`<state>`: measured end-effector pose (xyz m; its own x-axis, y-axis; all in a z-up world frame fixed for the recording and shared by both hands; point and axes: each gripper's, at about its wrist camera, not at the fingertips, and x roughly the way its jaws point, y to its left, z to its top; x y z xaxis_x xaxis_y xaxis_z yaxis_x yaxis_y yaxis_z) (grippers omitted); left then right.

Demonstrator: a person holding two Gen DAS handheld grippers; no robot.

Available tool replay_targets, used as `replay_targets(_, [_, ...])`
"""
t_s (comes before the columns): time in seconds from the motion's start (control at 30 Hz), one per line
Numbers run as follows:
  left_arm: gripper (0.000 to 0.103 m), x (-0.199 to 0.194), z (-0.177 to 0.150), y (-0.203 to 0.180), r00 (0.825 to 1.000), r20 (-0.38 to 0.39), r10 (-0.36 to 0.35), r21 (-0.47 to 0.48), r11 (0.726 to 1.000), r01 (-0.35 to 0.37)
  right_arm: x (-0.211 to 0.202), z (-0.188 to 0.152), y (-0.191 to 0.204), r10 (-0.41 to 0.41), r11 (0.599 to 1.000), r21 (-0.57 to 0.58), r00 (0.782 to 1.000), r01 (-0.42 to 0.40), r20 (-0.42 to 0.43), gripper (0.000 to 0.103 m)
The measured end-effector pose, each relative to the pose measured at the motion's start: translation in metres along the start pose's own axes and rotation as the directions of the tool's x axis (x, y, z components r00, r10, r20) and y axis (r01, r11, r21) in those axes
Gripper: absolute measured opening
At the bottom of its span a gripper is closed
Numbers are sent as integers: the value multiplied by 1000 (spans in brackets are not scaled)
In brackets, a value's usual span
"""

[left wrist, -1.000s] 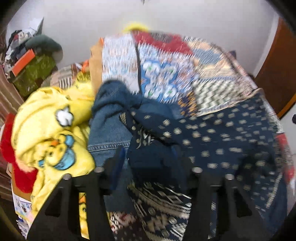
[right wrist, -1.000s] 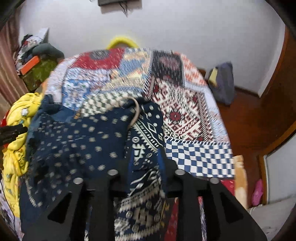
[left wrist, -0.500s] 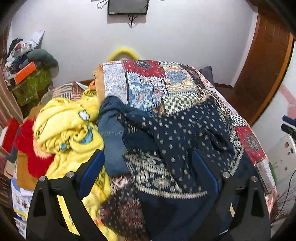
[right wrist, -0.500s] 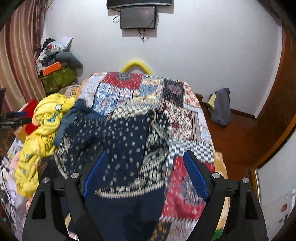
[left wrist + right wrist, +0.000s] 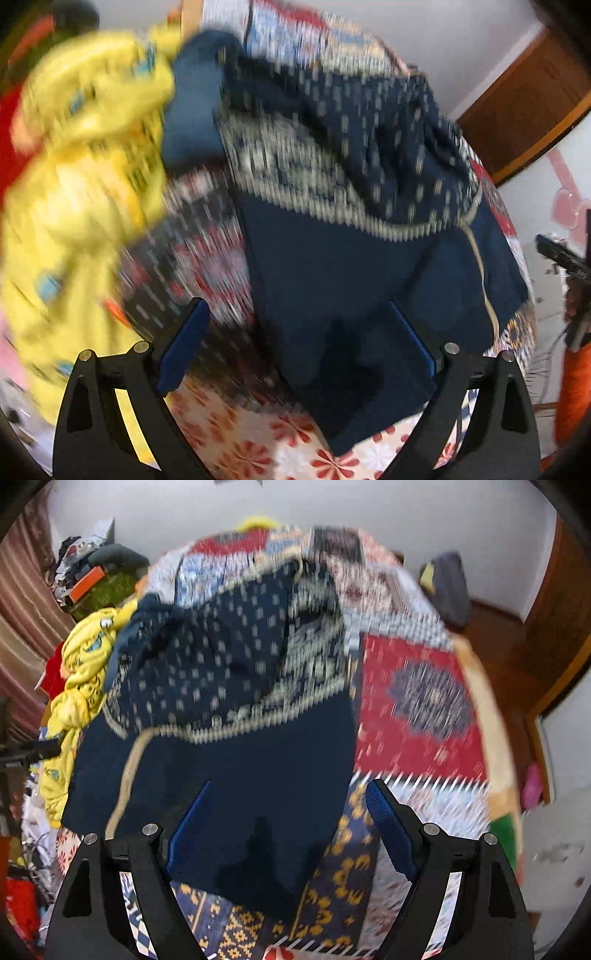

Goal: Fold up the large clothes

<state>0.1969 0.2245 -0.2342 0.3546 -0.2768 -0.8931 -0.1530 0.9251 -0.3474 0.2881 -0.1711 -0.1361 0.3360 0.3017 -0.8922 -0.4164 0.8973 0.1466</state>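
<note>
A large dark blue garment (image 5: 332,258) with a white-dotted upper part and a cream patterned band lies spread on the patchwork bedcover (image 5: 417,701); it also shows in the right wrist view (image 5: 240,746). My left gripper (image 5: 299,328) is open, its blue pads either side of the garment's plain lower hem, close above it. My right gripper (image 5: 288,812) is open over the garment's lower right corner. Neither holds cloth. Both views are motion-blurred.
A yellow cartoon-print blanket (image 5: 81,166) is heaped left of the garment, with a denim piece (image 5: 192,110) beside it. Clutter and boxes (image 5: 96,579) stand at the far left. A wooden door (image 5: 528,107) and a grey bag (image 5: 447,583) are at the right.
Both grippers opened and let the garment go a second ago, pulled back, and have now dropped low toward its near hem. The garment lies flatter on the bed.
</note>
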Motion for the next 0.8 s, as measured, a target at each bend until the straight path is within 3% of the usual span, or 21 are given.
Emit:
replay_targets(0.17, [83,24,-22,3,994,-70,-85,-77,994,80,22,-21,-7,33,999,35,997,-31,-63,81])
replay_targets(0.3, [64,25,-32,-8,990,-66,-122,-56,991,119,39,-34,-15,71,995,79,991,-63,-110,81])
replay_targets(0.4, [53,25,-43,-18,985,-45,-169,-25,985,168,39,-38,-16,95,992,91,992,-88,-81,80])
replay_targets(0.53, [45,25,-57,-23,981,-12,-193,-26,981,192,42,-34,-14,140,986,98,988,-133,-67,58])
replay_targets(0.6, [17,24,-57,-21,983,5,-185,-40,982,185,45,-29,-12,147,985,97,987,-140,-69,41])
replay_targets(0.63, [10,23,-58,-20,986,10,-165,-43,985,165,45,-27,-11,146,986,96,987,-139,-69,27])
replay_targets(0.73, [9,16,-54,-21,989,40,-145,-46,988,147,44,-21,-10,170,981,101,984,-164,-51,9])
replay_targets(0.8, [9,3,-42,-23,989,69,-130,-25,991,132,39,-17,-9,185,978,99,982,-181,-30,9])
